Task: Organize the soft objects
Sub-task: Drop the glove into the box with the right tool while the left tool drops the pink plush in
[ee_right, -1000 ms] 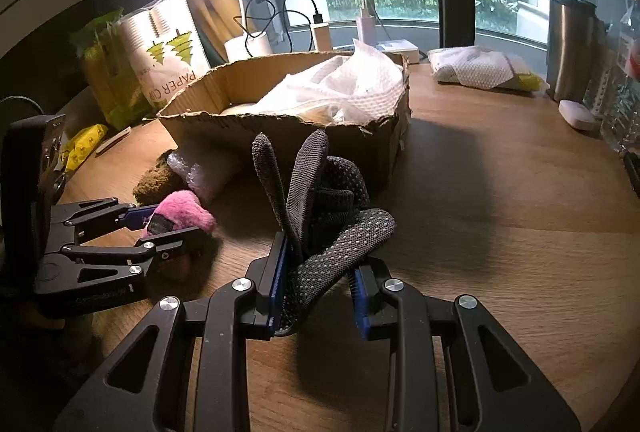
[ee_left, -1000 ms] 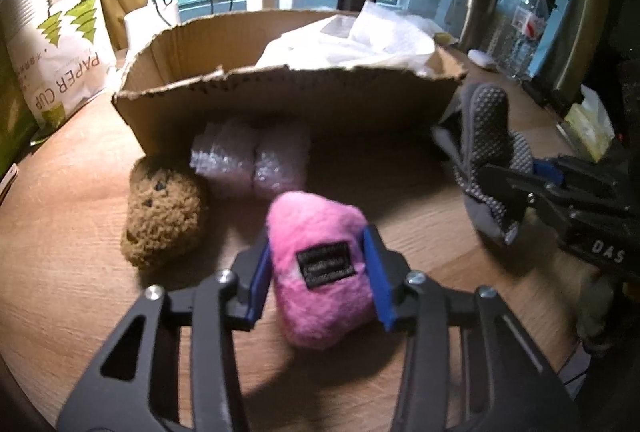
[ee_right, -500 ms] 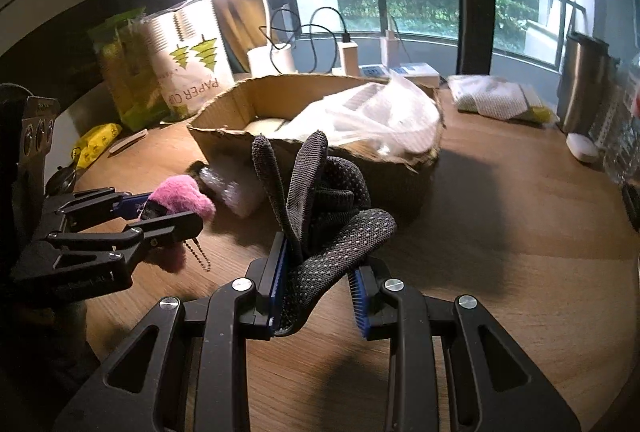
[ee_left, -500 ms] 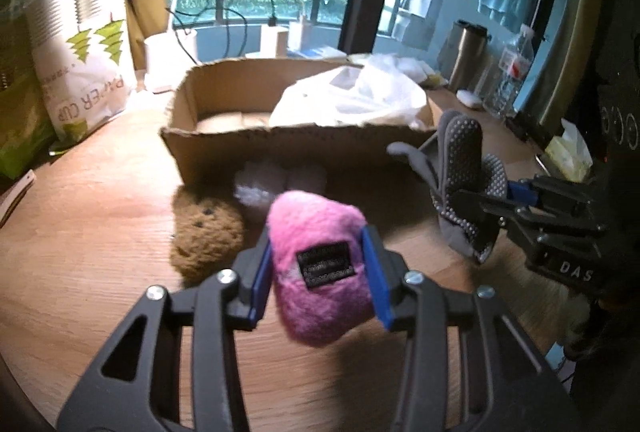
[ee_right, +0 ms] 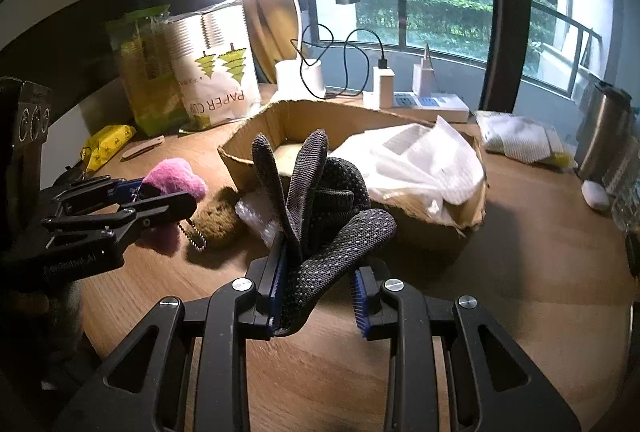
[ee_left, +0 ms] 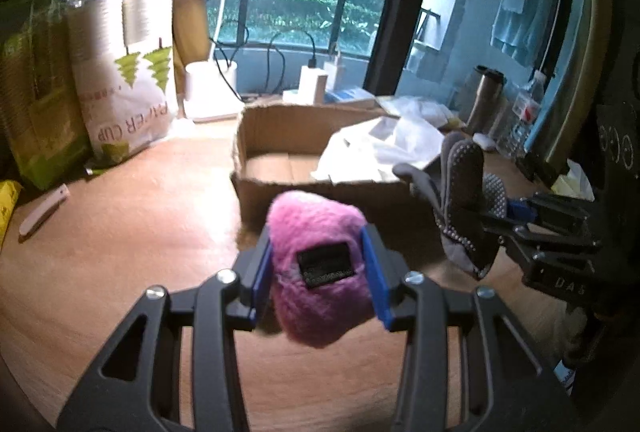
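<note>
The cardboard box [ee_right: 256,147] holds crumpled white wrapping [ee_right: 420,163], perhaps plastic; grippers pinch a pink plush [ee_left: 316,264] and a glove [ee_right: 320,216].

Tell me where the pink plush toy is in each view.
Left wrist view: pink plush toy low at centre, between the left claw's blue pads.
Right wrist view: pink plush toy at middle left, in the other claw.
Shared landmark: cardboard box behind it.

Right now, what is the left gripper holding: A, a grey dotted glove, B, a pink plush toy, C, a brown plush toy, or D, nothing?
B: the left gripper is shut on the pink plush toy, its blue pads pressing both sides; the grey dotted glove sits in the right gripper.
</note>
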`<control>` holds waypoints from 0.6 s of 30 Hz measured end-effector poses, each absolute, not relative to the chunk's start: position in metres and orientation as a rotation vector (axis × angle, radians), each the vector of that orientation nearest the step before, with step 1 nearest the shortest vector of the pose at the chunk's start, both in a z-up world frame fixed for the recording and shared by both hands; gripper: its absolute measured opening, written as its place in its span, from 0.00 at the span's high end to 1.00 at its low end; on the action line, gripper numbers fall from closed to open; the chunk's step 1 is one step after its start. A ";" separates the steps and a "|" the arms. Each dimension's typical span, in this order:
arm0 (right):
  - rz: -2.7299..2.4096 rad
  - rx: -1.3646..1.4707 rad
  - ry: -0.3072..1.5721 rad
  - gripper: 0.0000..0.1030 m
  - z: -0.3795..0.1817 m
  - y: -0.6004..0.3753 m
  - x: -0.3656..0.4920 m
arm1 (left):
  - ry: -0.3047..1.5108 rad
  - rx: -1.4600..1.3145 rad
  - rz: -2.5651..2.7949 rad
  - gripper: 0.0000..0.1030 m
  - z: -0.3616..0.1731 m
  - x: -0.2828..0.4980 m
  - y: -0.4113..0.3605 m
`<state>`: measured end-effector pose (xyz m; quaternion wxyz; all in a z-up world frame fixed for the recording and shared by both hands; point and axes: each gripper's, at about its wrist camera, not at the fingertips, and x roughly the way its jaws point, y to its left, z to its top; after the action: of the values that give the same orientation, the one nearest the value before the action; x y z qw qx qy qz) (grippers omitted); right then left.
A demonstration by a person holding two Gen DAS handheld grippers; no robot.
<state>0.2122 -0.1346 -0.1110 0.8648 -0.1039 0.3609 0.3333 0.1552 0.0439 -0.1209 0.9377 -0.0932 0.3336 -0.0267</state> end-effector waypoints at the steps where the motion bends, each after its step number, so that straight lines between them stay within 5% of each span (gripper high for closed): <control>1: 0.700 -0.220 0.754 0.71 -0.110 -0.132 0.213 | 0.674 -0.188 -0.056 0.59 -0.119 0.156 0.046; 18: 0.727 -0.221 0.706 0.71 -0.086 -0.104 0.245 | 0.598 -0.168 -0.063 0.58 -0.093 0.195 0.067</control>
<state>0.2452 -0.1037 -0.0856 0.8686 -0.1058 0.3373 0.3472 0.1946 0.0673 -0.0933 0.9516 -0.0828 0.2943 -0.0309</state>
